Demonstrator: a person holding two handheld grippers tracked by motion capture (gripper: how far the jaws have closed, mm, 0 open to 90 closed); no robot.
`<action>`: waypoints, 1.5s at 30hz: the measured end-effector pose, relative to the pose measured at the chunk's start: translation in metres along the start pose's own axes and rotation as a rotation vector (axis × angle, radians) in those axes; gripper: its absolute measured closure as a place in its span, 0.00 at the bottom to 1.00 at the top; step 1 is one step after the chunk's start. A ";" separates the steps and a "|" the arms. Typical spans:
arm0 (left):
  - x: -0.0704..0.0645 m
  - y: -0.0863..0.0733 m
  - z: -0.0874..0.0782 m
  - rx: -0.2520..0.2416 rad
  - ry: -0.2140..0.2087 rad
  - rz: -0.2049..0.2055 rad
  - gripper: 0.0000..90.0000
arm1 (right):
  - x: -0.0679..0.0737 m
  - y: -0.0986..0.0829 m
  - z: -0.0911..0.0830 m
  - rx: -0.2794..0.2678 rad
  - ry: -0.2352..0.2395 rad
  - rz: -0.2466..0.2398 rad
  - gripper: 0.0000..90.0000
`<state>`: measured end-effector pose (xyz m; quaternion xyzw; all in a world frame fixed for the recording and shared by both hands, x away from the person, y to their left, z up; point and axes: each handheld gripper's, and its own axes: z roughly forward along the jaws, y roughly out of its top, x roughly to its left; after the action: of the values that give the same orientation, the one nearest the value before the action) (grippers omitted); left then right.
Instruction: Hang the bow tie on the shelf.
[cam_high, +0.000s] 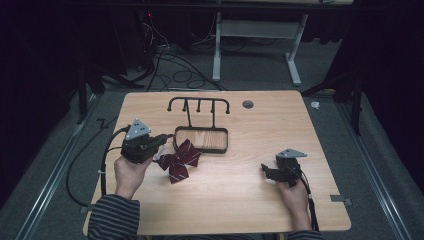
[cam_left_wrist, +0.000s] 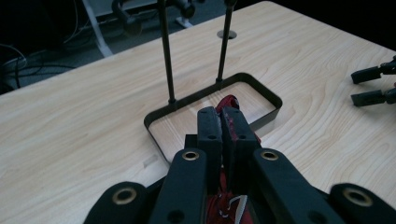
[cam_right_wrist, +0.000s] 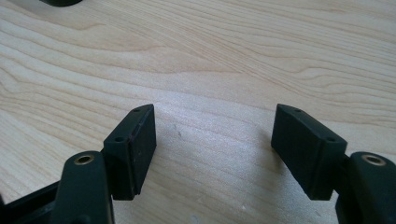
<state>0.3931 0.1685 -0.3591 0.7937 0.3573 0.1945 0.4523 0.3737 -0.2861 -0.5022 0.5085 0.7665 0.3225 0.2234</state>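
A dark red bow tie with white stripes (cam_high: 180, 160) lies on the wooden table (cam_high: 240, 200) just in front of a black stand with a shallow tray base (cam_high: 201, 139) and a hook rail (cam_high: 198, 102) on two posts. My left gripper (cam_high: 161, 145) is shut on the bow tie's strap end; red fabric (cam_left_wrist: 227, 103) shows between its closed jaws in the left gripper view, with the tray (cam_left_wrist: 159, 120) right ahead. My right gripper (cam_high: 266, 171) rests open on the table at the right, with bare wood between its fingers (cam_right_wrist: 135, 144).
A round grommet (cam_high: 247, 104) is set in the table's far edge. Beyond the table, cables (cam_high: 170, 65) lie on the floor beside a white desk frame (cam_high: 220, 45). The other gripper's open jaws appear at the right edge of the left gripper view.
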 end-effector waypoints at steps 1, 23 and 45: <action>-0.001 0.002 0.000 -0.002 -0.002 0.004 0.97 | 0.000 0.000 0.000 0.000 0.000 0.000 0.36; -0.011 0.039 0.013 -0.022 -0.058 0.057 0.97 | 0.000 0.000 0.000 0.000 0.001 0.000 0.36; -0.013 0.068 0.036 -0.025 -0.090 0.070 0.97 | 0.000 0.000 0.000 0.001 0.001 0.000 0.36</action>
<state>0.4332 0.1153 -0.3194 0.8080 0.3062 0.1790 0.4705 0.3735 -0.2864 -0.5022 0.5084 0.7667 0.3226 0.2228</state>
